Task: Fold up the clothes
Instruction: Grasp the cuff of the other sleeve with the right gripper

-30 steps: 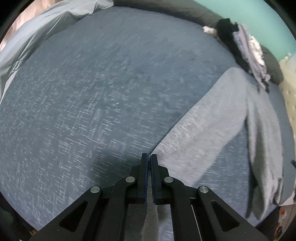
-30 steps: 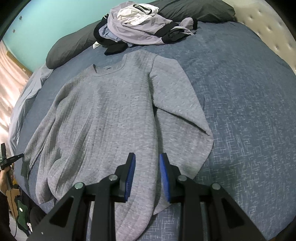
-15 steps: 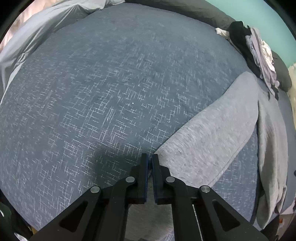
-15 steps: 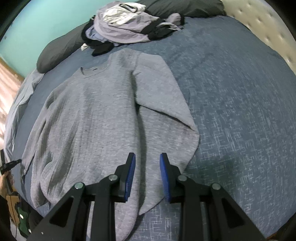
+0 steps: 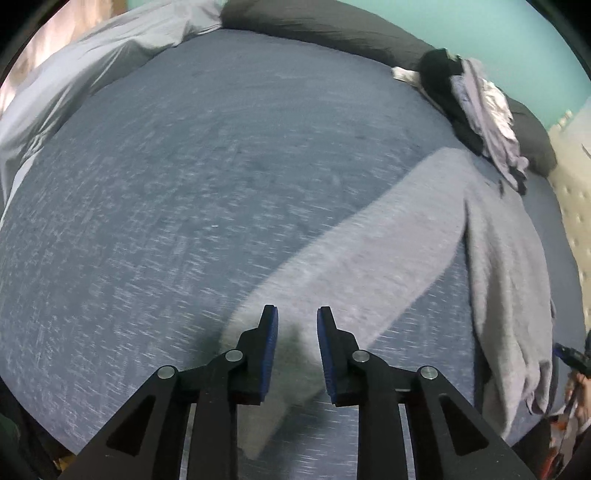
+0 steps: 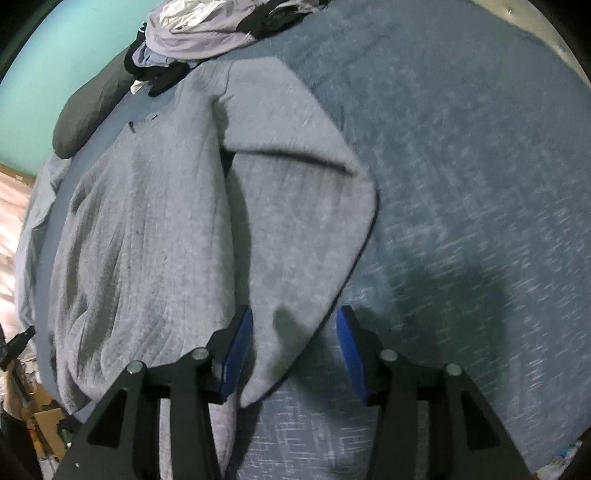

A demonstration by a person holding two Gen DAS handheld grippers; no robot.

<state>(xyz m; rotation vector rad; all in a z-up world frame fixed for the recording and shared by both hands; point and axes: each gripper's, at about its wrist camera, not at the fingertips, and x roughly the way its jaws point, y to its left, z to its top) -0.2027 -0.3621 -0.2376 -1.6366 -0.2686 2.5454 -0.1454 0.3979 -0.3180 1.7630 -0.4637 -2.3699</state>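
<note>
My left gripper (image 5: 294, 314) hangs with its blue pads spread apart and nothing between them, right above the end of the grey sweater's (image 5: 388, 251) outstretched sleeve on the blue bedspread (image 5: 184, 184). My right gripper (image 6: 294, 317) is spread wide too, its pads straddling the lower edge of the sweater's folded-in sleeve without gripping it. A heap of unfolded clothes (image 6: 207, 33) sits beyond the collar by a dark pillow (image 6: 88, 107).

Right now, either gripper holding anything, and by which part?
Nothing held. Left gripper is open over the grey sweater's sleeve end; right gripper is open over its folded sleeve.
</note>
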